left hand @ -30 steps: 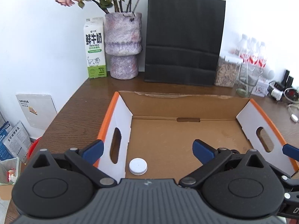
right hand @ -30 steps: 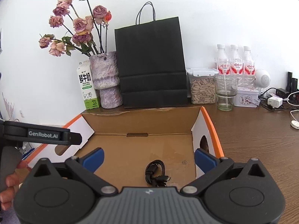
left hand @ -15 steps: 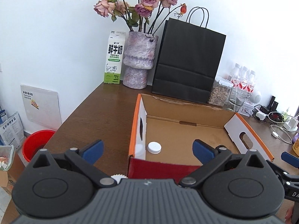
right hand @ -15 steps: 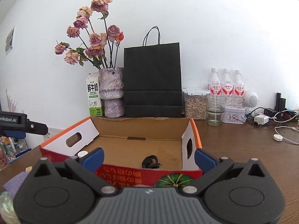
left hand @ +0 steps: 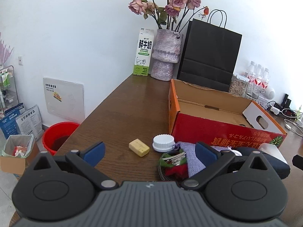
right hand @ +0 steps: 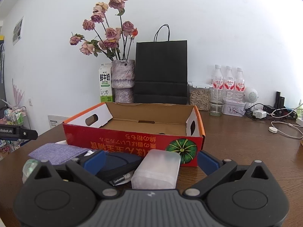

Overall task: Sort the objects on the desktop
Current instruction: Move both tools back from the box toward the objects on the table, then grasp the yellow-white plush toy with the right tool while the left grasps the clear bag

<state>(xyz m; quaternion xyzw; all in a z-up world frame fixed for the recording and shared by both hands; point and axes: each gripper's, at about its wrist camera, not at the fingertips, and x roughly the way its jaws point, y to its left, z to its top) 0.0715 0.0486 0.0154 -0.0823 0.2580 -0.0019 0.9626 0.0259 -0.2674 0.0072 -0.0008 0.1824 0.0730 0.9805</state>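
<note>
On the brown wood-grain desk [left hand: 121, 109], just near of one open cardboard box [right hand: 132, 138] with a red printed front wall, a small heap of loose objects is seen. One white ribbed bottle cap [left hand: 163, 142] is counted, and one pale yellow rectangular block [left hand: 139, 147] to its left, apart from it. One lilac woven cloth [right hand: 56, 153] lies flat; one dark blue padded pouch [right hand: 119, 163] sits beside it, and one frosted translucent plastic box [right hand: 157, 170] with rounded corners rests just right of the pouch. A coiled patterned band with metal parts [left hand: 171, 159] is partly hidden behind the left tool.

Both tongs are held wide apart and empty — the left gripper [left hand: 149, 151] above the block and cap, the right gripper [right hand: 151, 160] over the frosted box and pouch.

Far back against the white wall stand one milk carton [left hand: 143, 54], one rough mauve vase [left hand: 165, 54] of dried roses, one matte black paper bag [left hand: 209, 56] and three water bottles [right hand: 228, 79].
</note>
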